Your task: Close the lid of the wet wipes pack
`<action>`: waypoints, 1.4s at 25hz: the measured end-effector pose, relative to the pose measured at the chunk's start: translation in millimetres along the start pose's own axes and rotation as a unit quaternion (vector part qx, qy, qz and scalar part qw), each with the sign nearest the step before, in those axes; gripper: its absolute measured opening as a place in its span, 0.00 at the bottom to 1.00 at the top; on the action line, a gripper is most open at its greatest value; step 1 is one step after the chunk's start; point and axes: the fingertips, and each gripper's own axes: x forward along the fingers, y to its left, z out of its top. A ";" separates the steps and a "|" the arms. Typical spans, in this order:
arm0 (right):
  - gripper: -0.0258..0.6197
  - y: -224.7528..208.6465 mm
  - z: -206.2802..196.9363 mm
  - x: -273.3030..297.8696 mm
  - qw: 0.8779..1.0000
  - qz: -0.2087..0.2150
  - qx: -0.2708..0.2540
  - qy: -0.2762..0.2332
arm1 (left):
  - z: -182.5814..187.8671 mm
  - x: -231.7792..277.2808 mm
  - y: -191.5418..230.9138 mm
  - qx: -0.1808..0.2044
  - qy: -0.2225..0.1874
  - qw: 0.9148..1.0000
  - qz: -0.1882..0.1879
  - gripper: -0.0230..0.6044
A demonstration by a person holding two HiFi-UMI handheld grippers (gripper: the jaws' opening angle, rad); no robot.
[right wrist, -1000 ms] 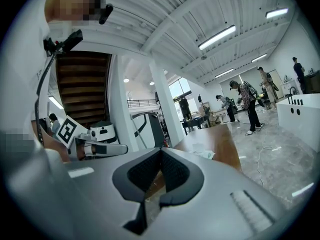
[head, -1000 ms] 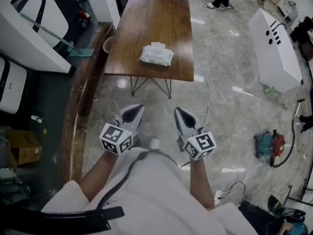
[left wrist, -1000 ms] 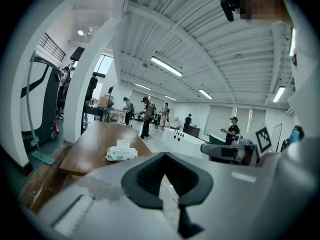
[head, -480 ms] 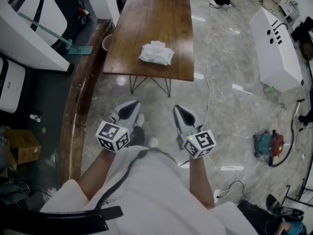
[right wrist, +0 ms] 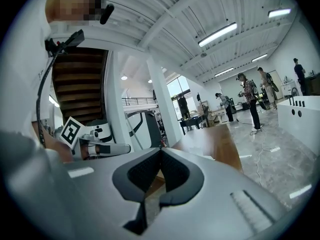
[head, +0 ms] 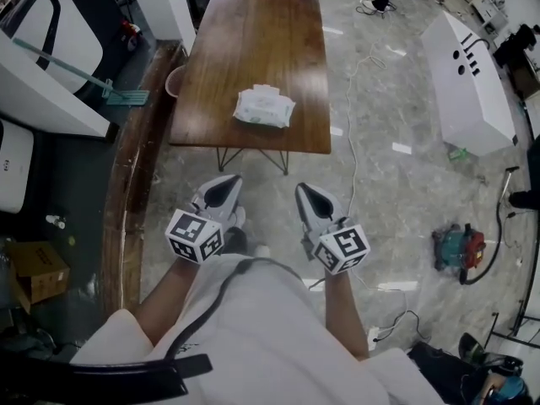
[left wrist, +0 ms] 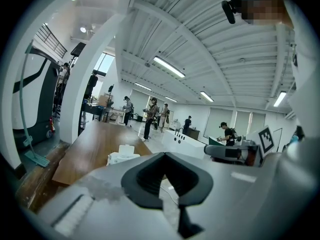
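Nothing of the task looks done yet: the wet wipes pack (head: 264, 106) lies at the near end of the tabletop (head: 253, 32), its lid (left wrist: 126, 149) seemingly raised, well beyond both tools. The left tool (head: 221, 191) and right tool (head: 312, 199) are both closed and empty, over the floor; approach and closing remain

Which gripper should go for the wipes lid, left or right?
Left, narrowly. Left gripper and right gripper are both shut, empty, short of the table. The pack, lid up, shows ahead in the left gripper view, not in the right gripper view.
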 end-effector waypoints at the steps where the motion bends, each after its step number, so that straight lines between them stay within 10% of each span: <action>1: 0.05 -2.7 3.4 5.7 1.000 -0.002 -0.001 0.000 | 3.3 4.3 5.3 0.000 0.000 1.000 -0.001 0.04; 35: 0.05 -45.6 39.1 160.8 0.996 -0.087 -0.002 0.020 | 60.6 105.5 163.4 -0.002 0.023 0.995 -0.092 0.04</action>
